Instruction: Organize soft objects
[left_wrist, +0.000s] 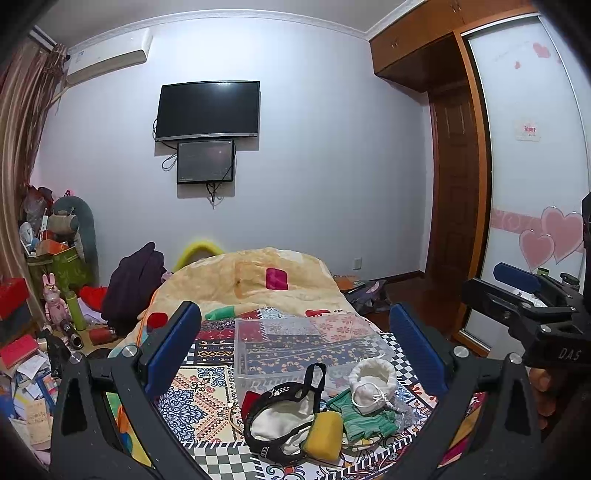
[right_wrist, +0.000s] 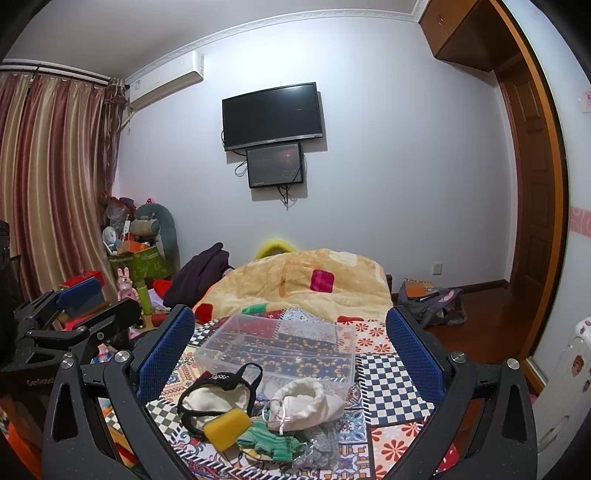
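A small pile of soft things lies on the patterned bed cover: a yellow sponge (left_wrist: 322, 435) (right_wrist: 226, 428), a white drawstring pouch (left_wrist: 371, 386) (right_wrist: 301, 404), a green knit cloth (left_wrist: 364, 419) (right_wrist: 273, 441), and a white bag with black trim (left_wrist: 280, 417) (right_wrist: 216, 397). A clear plastic box (left_wrist: 306, 347) (right_wrist: 280, 345) stands just behind the pile. My left gripper (left_wrist: 295, 343) is open and empty above the pile. My right gripper (right_wrist: 291, 339) is open and empty too, and also shows at the right edge of the left wrist view (left_wrist: 517, 295).
A yellow blanket (left_wrist: 258, 280) (right_wrist: 310, 284) covers the far half of the bed. Cluttered boxes, toys and bottles (left_wrist: 55, 295) fill the floor at the left. A backpack (right_wrist: 432, 299) lies on the wooden floor at the right. A TV (left_wrist: 208, 109) hangs on the far wall.
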